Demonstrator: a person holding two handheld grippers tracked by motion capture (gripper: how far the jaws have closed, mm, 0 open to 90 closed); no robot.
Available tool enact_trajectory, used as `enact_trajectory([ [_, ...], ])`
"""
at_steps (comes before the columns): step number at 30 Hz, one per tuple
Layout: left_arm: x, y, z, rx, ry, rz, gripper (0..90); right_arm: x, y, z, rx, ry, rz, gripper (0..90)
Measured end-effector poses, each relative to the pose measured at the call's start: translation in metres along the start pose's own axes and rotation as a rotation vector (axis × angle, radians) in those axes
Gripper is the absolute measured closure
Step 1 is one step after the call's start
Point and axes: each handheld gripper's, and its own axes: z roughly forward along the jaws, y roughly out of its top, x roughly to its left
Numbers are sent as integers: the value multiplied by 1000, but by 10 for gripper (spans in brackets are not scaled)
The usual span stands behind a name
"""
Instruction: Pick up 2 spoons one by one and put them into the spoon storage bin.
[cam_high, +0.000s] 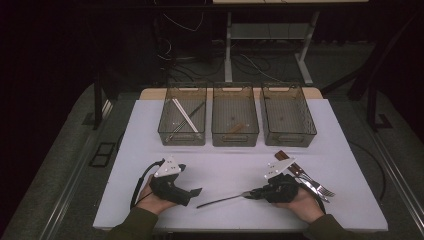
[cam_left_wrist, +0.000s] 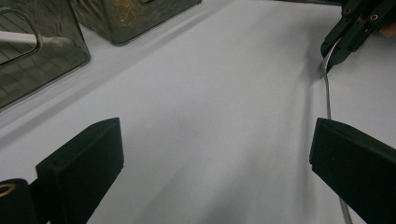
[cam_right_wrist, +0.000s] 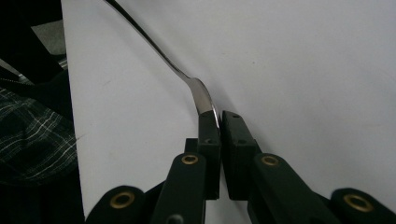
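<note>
- Already sorted: chopsticks (cam_high: 184, 115) in far-left bin (cam_high: 182, 136).
- Now clamped in right gripper (cam_right_wrist: 219, 122): spoon (cam_right_wrist: 198, 91), near front edge.
- Idle, jaws wide, empty: left gripper (cam_high: 194, 191).
- Left: cutlery (cam_high: 311, 182) by right edge.

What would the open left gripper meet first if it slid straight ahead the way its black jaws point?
Probably the thin silver utensil handle that the right gripper pinches; it runs past the left gripper's right-hand jaw. Otherwise bare white tabletop lies ahead, though depth is hard to judge.
</note>
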Motion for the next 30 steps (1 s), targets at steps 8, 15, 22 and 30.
enact_trajectory([
  [8,0,0,-1,-4,-1,-2,17,-1,0,-1,-5,-3,16,873],
  [15,0,0,-1,-6,-2,-2,17,-4,0,-10,-38,-62,56,874],
  [22,0,0,0,-9,-2,-2,15,-11,0,-18,-81,-134,114,874],
  [30,1,0,0,-11,0,-3,12,-17,5,-26,-121,-190,150,874],
])
